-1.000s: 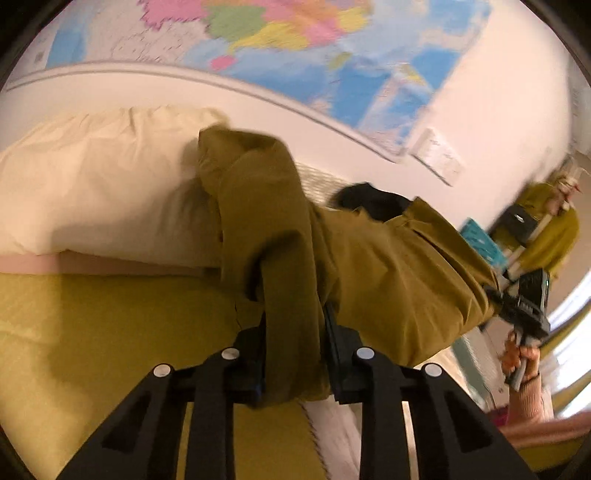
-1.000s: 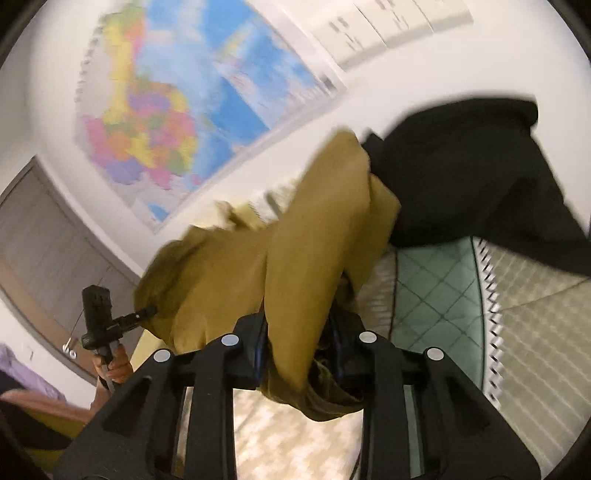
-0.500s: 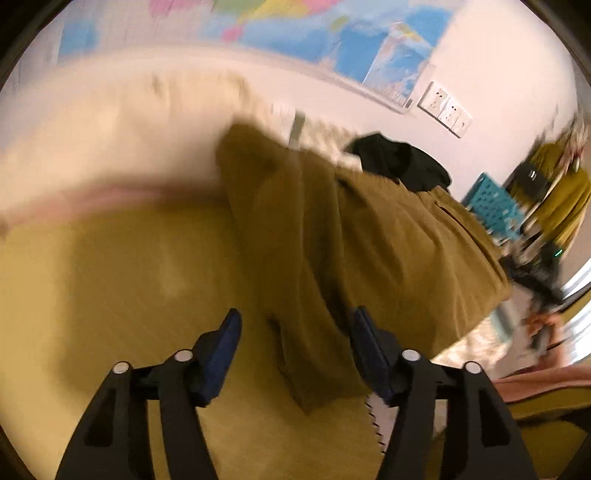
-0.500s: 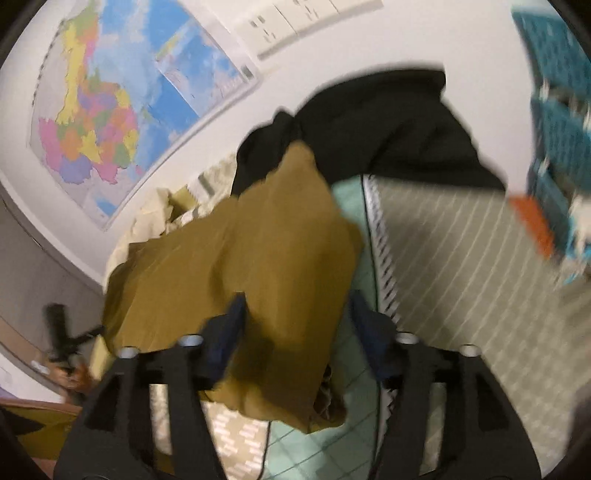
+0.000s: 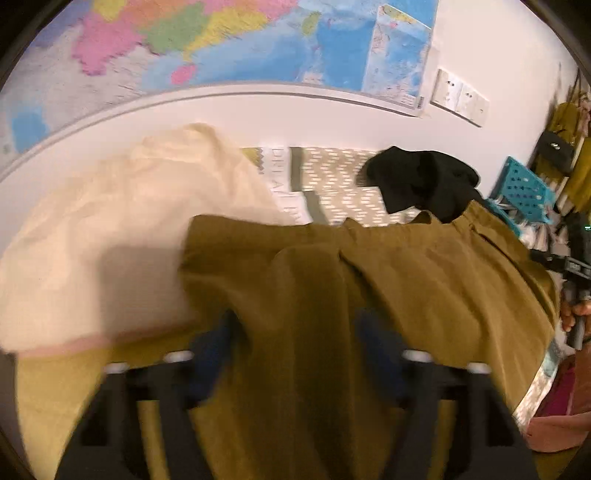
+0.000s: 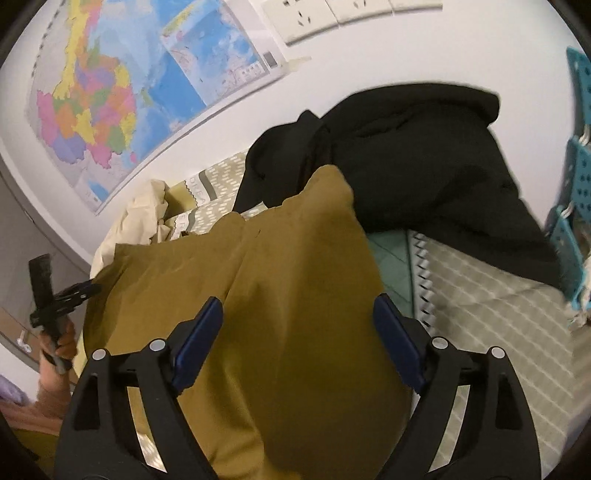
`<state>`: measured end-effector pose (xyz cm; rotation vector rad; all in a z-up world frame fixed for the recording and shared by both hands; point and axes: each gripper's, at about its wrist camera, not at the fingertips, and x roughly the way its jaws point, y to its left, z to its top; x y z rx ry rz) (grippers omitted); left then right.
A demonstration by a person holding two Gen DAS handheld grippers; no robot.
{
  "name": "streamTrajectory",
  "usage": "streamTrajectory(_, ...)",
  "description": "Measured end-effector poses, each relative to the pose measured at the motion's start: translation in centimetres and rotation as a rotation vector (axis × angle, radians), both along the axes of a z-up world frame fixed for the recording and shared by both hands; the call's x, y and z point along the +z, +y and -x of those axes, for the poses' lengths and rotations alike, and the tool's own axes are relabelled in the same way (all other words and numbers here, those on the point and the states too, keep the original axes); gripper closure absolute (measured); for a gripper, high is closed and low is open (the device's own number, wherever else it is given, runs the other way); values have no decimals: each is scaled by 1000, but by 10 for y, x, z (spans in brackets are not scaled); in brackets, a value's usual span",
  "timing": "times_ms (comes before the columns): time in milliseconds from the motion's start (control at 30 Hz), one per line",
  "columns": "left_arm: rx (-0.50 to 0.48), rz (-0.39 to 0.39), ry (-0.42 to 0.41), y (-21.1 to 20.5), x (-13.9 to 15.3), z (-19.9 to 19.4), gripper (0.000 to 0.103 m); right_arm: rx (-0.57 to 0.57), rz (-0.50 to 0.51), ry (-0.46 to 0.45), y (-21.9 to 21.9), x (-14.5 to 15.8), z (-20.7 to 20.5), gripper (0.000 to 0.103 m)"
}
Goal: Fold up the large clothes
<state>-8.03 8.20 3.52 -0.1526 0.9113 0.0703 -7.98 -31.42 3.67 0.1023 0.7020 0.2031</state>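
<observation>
Left wrist view shows the left hand-held gripper (image 5: pixel 295 343), jaws closing loosely around olive trousers (image 5: pixel 369 280) on the bed (image 5: pixel 343 184); bedding lettering is unreadable. Right hand-held gripper (image 6: pixel 295 332) opens wide; its view reveals a black garment (image 6: pixel 424 166) farther off.

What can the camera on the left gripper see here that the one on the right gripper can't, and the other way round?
Only the left wrist view shows the right hand at its edge and most of the big cream pillow.

Only the right wrist view shows the left hand on its handle, the right gripper opening clear of the cloth, and green quilting.

Both show the olive garment, the black garment, the wall map, the wall sockets and the blue basket.
</observation>
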Motion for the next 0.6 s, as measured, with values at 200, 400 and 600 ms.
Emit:
streamTrajectory(200, -86, 216, 38, 2, -11, -13, 96, 69, -54, -4, 1, 6, -8, 101)
streamTrajectory(400, -8, 190, 48, 23, -10, -10, 93, 25, -101, -73, -16, 21, -10, 101)
streamTrajectory(600, 60, 245, 78, 50, -20, 1, 75, -50, -59, -13, -20, 2, -43, 102)
